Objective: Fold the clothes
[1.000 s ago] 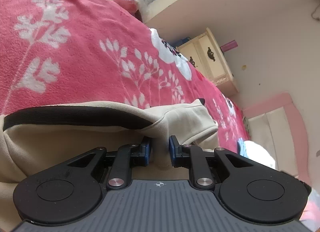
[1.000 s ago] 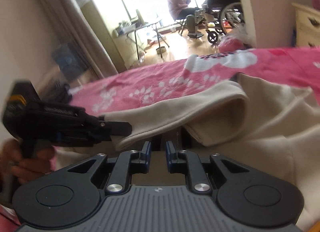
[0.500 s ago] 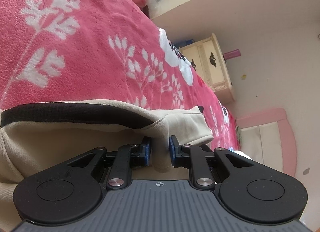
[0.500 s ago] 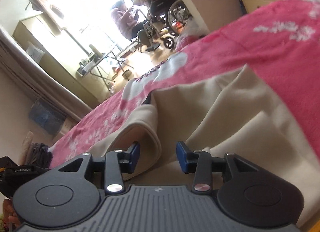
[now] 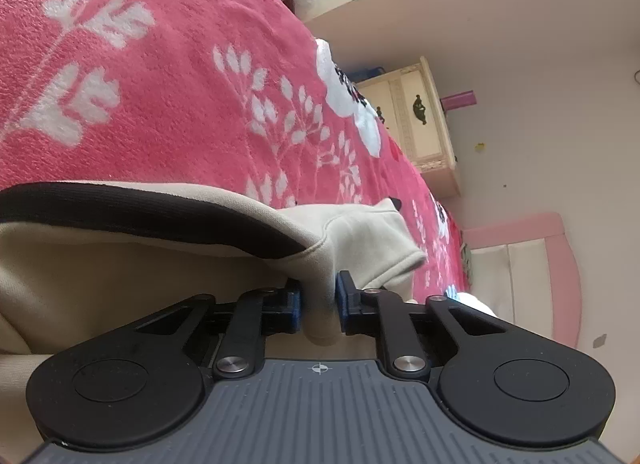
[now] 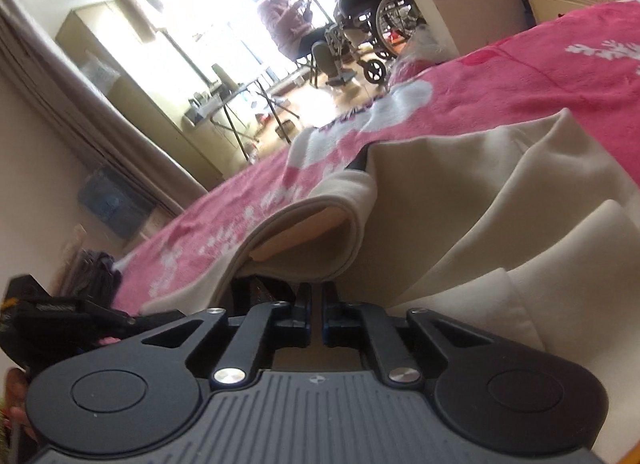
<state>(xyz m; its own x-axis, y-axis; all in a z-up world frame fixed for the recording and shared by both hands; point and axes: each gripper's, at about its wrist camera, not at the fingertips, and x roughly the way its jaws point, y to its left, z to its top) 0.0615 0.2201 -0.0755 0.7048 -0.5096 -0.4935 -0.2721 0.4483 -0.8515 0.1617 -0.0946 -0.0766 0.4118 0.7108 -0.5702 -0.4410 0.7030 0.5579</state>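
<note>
While both grippers sit low over the bed [image 5: 168, 76], the beige garment [image 5: 120, 264] lies spread on the pink floral blanket, part of it lifted and doubled over.

The left gripper [image 5: 319, 296] has its jaws closed on a bunched ridge of cloth just under the black-trimmed edge [image 5: 140, 212]; a sleeve [image 5: 380, 240] lies beyond it toward the headboard [image 5: 560, 264].

The right gripper [image 6: 316, 314] has its jaws nearly together under a curled flap [image 6: 320, 236] of the same garment. Whether cloth is pinched between them I cannot tell, since the flap hangs over the tips and hides the gap. To its right the fabric lies in several loose pleats [image 6: 520, 256].

Where this could go wrong, as I judge it:

- The left hold is on a thick wad, not a flat edge, so a pull could drag the layers unevenly and leave the fold crooked.
- If the right jaws hold little or nothing, that side would stay behind while the left one travels, and the garment would twist.
- The fleecy blanket looks grippy; dragging the cloth across it instead of lifting could rumple the lower layer.
- The pleats at the right could get trapped under a fold and set as creases.
- The other gripper [image 6: 60, 316] is close, so the two could knock together.
</note>
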